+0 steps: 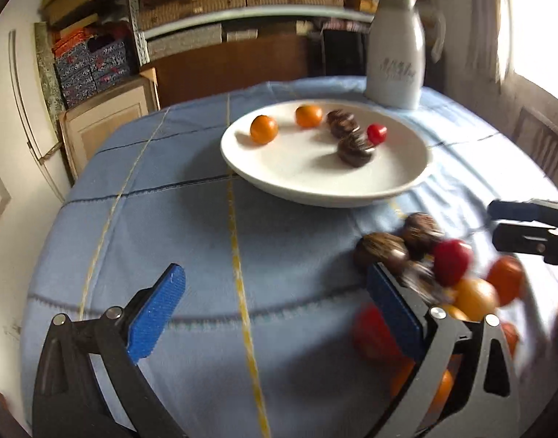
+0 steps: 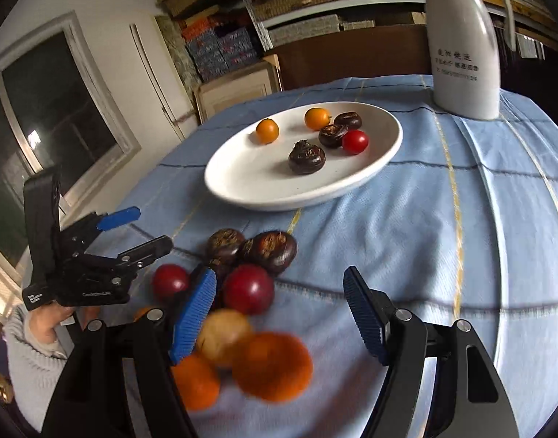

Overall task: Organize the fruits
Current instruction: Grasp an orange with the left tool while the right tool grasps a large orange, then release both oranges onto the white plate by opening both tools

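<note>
Right wrist view shows my right claw (image 2: 279, 310) spread, nothing pinched between its blue pads, hanging over the near pile of fruit on the blue-clothed worktop (image 2: 406, 226). The pile lies just in front of me: dark water chestnuts (image 2: 273, 250), two red tomatoes (image 2: 248, 288), a pale yellowish fruit (image 2: 224, 335) and oranges (image 2: 273, 367), all touching or nearly so. My left pad sits in among them, beside the nearer red tomato; the right pad stands over bare cloth.

Farther back the white plate (image 2: 242, 189) already carries two small oranges, three water chestnuts and one red tomato, with a white jug (image 2: 461, 54) behind it.

My left claw (image 1: 275, 310) is spread too and empty, its right pad just beside the pile.

I judge I am between picks: part of the fruit is on the plate, the rest waits on the cloth. Next I need to centre one claw on a single fruit, probably the red tomato, close gently so it does not roll or bruise, and carry it to the plate without knocking its neighbours.
</note>
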